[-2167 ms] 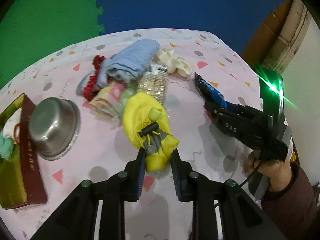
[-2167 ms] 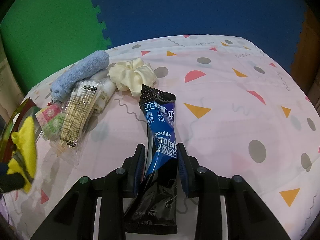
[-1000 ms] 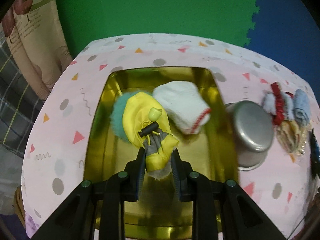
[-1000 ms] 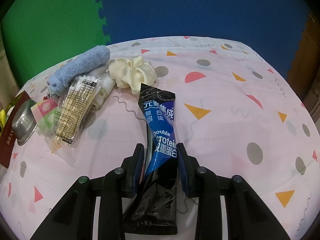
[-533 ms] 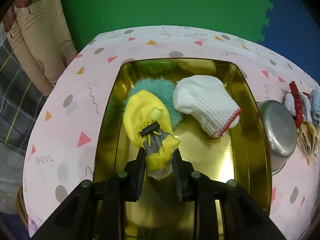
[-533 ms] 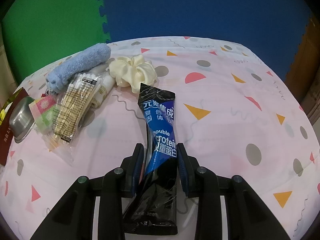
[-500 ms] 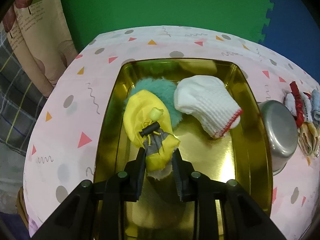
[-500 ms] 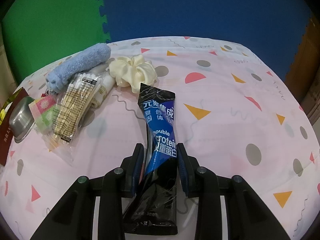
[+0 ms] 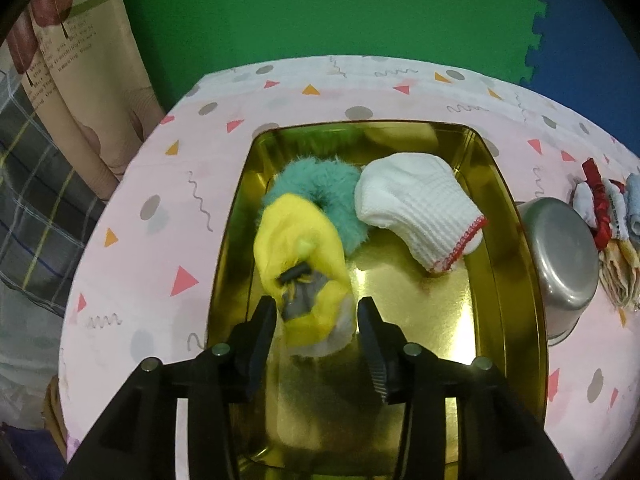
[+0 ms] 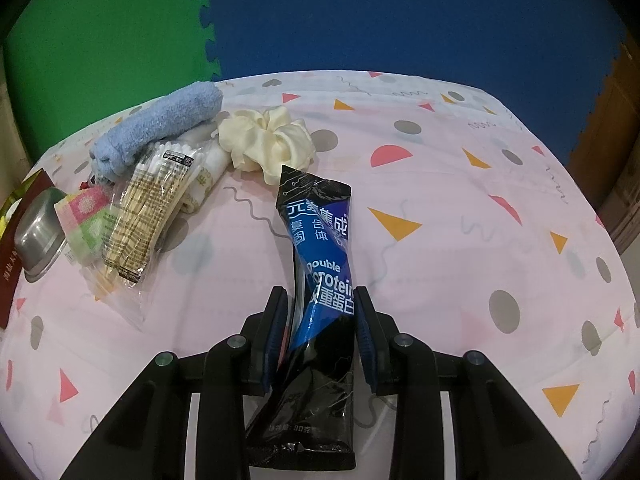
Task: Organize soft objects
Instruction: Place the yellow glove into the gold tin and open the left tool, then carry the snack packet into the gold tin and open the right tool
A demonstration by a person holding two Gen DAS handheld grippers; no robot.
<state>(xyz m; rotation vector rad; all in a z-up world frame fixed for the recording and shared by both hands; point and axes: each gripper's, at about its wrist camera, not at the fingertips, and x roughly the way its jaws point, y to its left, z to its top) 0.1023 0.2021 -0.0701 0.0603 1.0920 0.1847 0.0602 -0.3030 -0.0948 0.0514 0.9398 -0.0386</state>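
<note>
Release of the yellow pouch [image 9: 300,256] over the gold tin [image 9: 516,280].
Your left gripper [image 9: 318,316] jaws are opening, pouch loose between them, long axis running away from you, beside 1 teal puff [image 9: 320,184]; your right gripper [image 10: 318,312] stays out of it, clamped on the sachet [image 10: 320,248].

Yellow pouch [image 9: 300,256], teal fluff [image 9: 320,188], gold tray [image 9: 516,280] — blue-black sachet [image 10: 324,248]

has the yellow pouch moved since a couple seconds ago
Yes. The yellow pouch went from the tablecloth beside the steel bowl into the gold tray, where the left gripper, jaws opening, is letting it go.
</note>
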